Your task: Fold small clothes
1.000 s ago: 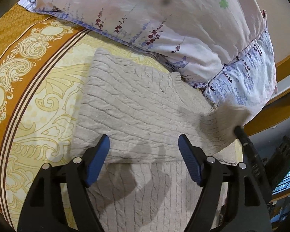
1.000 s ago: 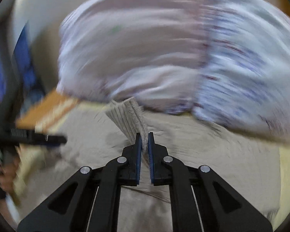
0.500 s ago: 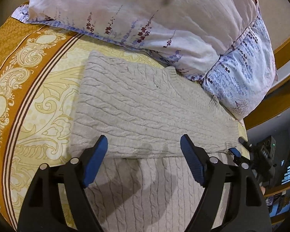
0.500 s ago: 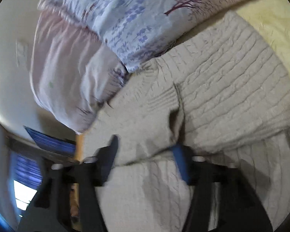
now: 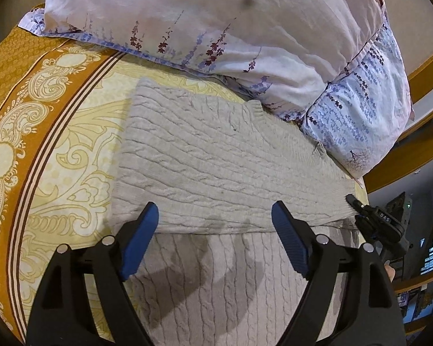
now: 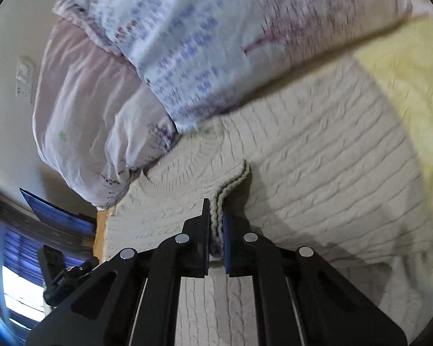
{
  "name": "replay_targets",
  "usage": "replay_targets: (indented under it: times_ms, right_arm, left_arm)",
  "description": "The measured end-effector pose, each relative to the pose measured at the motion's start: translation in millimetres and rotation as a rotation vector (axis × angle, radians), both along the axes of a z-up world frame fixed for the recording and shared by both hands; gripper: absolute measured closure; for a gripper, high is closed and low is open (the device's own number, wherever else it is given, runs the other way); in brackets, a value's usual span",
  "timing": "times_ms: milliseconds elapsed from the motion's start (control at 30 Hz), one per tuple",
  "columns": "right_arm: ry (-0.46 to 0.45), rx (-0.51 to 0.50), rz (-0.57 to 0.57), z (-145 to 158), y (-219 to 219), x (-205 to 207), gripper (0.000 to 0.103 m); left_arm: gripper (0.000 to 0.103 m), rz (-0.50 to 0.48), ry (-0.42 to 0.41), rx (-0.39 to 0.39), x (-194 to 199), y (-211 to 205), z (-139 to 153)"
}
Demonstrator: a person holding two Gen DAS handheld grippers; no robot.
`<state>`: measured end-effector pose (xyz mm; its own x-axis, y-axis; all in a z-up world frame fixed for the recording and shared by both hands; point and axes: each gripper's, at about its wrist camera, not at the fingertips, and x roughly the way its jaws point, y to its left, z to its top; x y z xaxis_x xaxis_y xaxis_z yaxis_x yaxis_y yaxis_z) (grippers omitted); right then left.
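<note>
A beige cable-knit sweater (image 5: 216,167) lies spread on the bed, partly folded: a wide band of knit lies over the near part of the garment, its folded edge running left to right just beyond the left gripper (image 5: 215,242). That gripper hovers low over the near part of the sweater with its blue-padded fingers (image 5: 138,239) wide apart and nothing between them; their shadows fall on the knit below.

The right gripper (image 6: 216,230) sits at the sweater's right edge, and its fingers are pressed together on a bunched, doubled edge of the knit (image 6: 231,184), which sticks up out of the fingers in a small ridge. In the left wrist view the same gripper (image 5: 372,219) shows at the far right corner of the folded band, touching the fabric.

The sweater rests on a yellow bedspread (image 5: 80,144) with a pale scroll pattern and an orange border (image 5: 11,66) along the left. Just beyond the sweater, two floral pillows are stacked: a pinkish-white one (image 5: 216,14) above and a blue-flowered one (image 5: 358,118) at the right, the lower touching the sweater's far edge. The right wrist view is somewhat blurred.
</note>
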<state>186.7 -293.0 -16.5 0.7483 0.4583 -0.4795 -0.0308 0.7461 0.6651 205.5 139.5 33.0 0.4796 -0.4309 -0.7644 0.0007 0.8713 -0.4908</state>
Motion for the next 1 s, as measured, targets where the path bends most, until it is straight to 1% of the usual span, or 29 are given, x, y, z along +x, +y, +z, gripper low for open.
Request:
replay_targets:
  times_ms: [100, 133, 233, 300, 433, 467, 500, 533, 600, 633, 700, 833, 933, 1000]
  right_arm:
    - [-0.042, -0.046, -0.041, 12, -5, -5, 0.096]
    - [-0.042, -0.064, -0.057, 12, -7, -6, 0.096]
    - [0.018, -0.119, -0.108, 1, -13, -4, 0.096]
    - [0.051, -0.134, -0.113, -8, -13, -4, 0.096]
    - [0.088, -0.227, -0.12, -11, -3, -6, 0.095]
    - [0.094, -0.248, -0.129, -9, -2, -7, 0.093]
    - [0.086, -0.263, -0.147, -5, -2, -11, 0.085]
    - [0.081, -0.279, -0.169, -1, -1, -14, 0.08]
    - [0.039, -0.29, -0.195, 7, -2, -24, 0.059]
    - [0.01, -0.293, -0.19, 10, -1, -29, 0.057]
    - [-0.018, -0.317, -0.157, 14, 5, -32, 0.057]
    - [-0.036, -0.332, -0.075, 13, 20, -31, 0.057]
    - [-0.015, -0.348, -0.027, 10, 31, -24, 0.057]
    - [0.038, -0.361, -0.017, 2, 34, -17, 0.055]
  left_arm:
    - [0.022, -0.008, -0.004, 0.0, -1, -3, 1]
    - [0.022, -0.013, -0.004, 0.002, -1, -4, 1]
    - [0.022, -0.017, 0.001, 0.006, -1, -6, -1]
    - [0.022, -0.014, 0.002, 0.009, 0, -5, -2]
    - [0.022, -0.009, 0.01, 0.011, 2, -4, -5]
    - [0.022, -0.008, 0.011, 0.011, 2, -3, -6]
    - [0.022, -0.008, 0.011, 0.01, 2, -3, -6]
    - [0.022, -0.009, 0.009, 0.012, 2, -3, -6]
    - [0.022, -0.009, 0.009, 0.015, 2, -3, -7]
    - [0.022, -0.01, 0.01, 0.018, 3, -3, -7]
    - [0.022, -0.008, 0.012, 0.022, 3, -4, -9]
    - [0.021, -0.008, 0.01, 0.028, 4, -6, -12]
    - [0.02, -0.008, 0.008, 0.034, 4, -7, -13]
    - [0.019, -0.01, 0.007, 0.038, 4, -7, -14]
